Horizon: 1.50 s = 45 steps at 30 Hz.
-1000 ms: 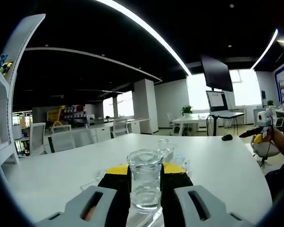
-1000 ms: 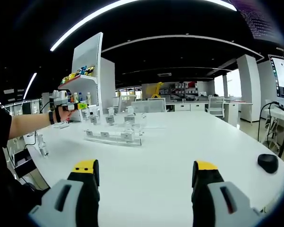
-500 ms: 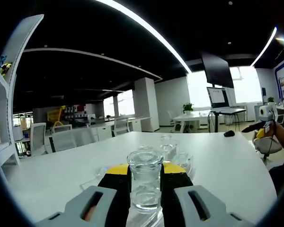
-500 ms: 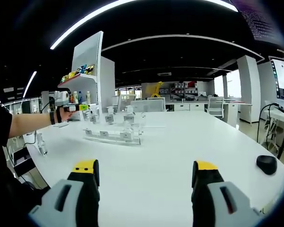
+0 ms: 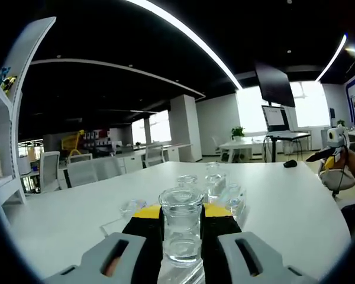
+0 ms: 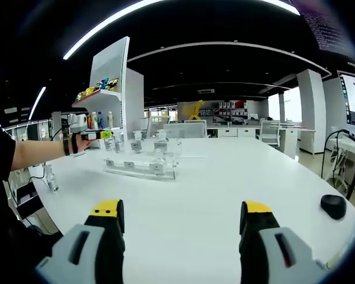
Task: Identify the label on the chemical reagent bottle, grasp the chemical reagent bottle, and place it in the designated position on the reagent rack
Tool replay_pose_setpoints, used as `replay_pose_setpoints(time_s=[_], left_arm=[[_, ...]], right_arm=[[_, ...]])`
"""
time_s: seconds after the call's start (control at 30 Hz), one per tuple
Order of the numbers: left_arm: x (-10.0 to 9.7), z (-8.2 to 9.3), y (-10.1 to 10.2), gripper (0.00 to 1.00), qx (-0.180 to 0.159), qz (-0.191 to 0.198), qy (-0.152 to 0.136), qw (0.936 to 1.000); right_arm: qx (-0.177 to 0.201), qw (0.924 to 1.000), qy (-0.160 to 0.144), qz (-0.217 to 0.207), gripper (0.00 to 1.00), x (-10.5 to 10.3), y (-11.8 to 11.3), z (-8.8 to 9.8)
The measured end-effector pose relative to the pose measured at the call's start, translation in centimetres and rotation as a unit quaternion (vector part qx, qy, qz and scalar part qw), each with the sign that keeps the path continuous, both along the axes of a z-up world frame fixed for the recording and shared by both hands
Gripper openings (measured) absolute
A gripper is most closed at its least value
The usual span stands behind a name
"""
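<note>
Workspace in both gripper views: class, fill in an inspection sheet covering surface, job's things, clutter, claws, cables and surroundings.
Surface: white table, mostly bare.
Job's things: clear reagent bottle with a lid, between the left claw's jaws; clear reagent rack with small bottles and label tags standing on the table, ahead of that claw.
Clutter: black mouse near the table's right edge; one small bottle near its left edge.
Claws: left claw shut on the bottle; right claw open, holding nothing, over bare table.
Cables: dark cables hanging by the monitor at right.
Surroundings: white shelf unit with coloured items; office chairs, desks, ceiling light strips.
</note>
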State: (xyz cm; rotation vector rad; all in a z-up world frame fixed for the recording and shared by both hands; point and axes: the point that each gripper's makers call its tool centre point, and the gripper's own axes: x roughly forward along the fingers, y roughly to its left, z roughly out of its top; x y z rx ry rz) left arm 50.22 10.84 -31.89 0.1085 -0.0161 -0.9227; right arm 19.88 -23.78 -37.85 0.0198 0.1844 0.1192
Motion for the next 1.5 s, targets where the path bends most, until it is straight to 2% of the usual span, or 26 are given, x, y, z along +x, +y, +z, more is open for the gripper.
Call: replay_pose_setpoints(time_s=[0.37, 0.7, 1.33, 1.5], left_arm=[[0.8, -0.9, -0.1, 0.23, 0.009, 0.006, 0.001, 0.9999], [0.8, -2.2, -0.2, 0.23, 0.020, 0.013, 0.007, 0.9997], [1.0, -3.2, -0.3, 0.23, 0.024, 0.019, 0.013, 0.9994], [1.2, -4.0, -0.2, 0.23, 0.030, 0.025, 0.019, 0.9991]], right_arm=[[0.002, 1.0000, 0.004, -0.002, 0.76, 0.0, -0.2, -0.4], [0.004, 1.0000, 0.006, -0.001, 0.76, -0.1, -0.1, -0.8], [0.005, 1.0000, 0.006, 0.000, 0.76, -0.3, -0.1, -0.8], [0.005, 1.0000, 0.005, 0.001, 0.76, -0.4, -0.1, -0.7]])
